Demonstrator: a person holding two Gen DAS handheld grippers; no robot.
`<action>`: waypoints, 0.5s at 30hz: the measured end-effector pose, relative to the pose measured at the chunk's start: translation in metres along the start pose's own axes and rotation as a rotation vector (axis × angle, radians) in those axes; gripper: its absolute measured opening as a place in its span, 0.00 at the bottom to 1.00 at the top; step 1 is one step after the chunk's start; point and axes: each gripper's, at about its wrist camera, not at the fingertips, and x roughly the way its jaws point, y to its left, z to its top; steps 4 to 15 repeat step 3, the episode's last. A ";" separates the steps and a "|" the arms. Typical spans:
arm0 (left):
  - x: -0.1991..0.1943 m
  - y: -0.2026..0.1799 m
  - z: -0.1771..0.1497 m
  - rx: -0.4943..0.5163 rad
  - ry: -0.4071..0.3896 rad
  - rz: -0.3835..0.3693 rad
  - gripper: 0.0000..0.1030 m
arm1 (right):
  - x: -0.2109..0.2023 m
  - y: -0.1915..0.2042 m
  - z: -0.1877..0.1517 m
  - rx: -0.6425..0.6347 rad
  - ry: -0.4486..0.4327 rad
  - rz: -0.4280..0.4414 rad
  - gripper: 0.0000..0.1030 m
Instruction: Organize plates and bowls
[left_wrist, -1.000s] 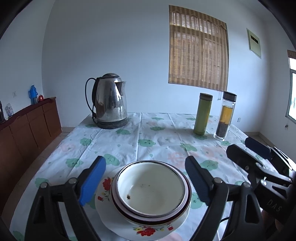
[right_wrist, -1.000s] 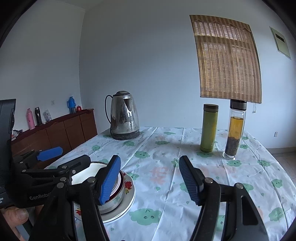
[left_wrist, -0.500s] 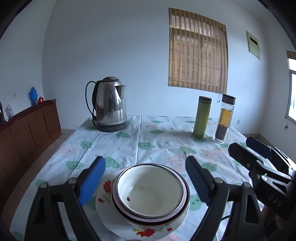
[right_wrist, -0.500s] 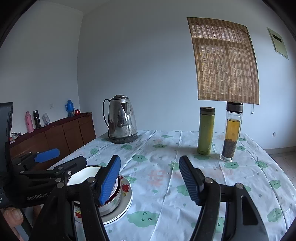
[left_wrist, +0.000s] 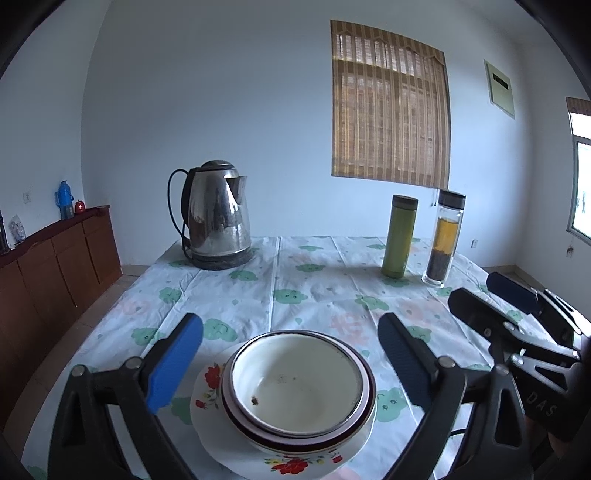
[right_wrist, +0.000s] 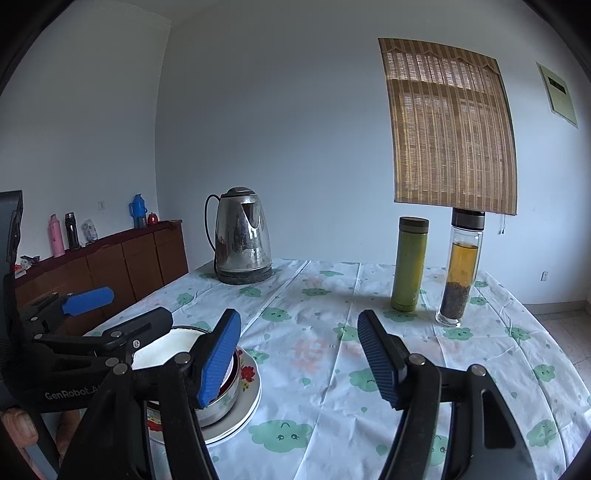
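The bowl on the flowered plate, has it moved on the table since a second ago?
No. The bowl sits centred on the flowered plate, and the same green tablecloth motif lies just right of it.

Pale walls, blinded window, sideboard

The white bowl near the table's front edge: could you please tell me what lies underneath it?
The white bowl nests in a dark-rimmed bowl, which sits on a flowered plate. The right wrist view suggests stacked plate edges; the bowls cover the plate's centre.
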 end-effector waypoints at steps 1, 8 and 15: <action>0.000 -0.001 0.000 0.006 -0.001 0.003 0.94 | 0.000 0.000 0.000 -0.001 0.002 0.001 0.66; 0.001 -0.001 0.000 0.007 0.002 0.010 0.95 | 0.001 0.000 0.000 -0.003 0.000 -0.002 0.66; 0.001 -0.001 0.000 0.007 0.002 0.010 0.95 | 0.001 0.000 0.000 -0.003 0.000 -0.002 0.66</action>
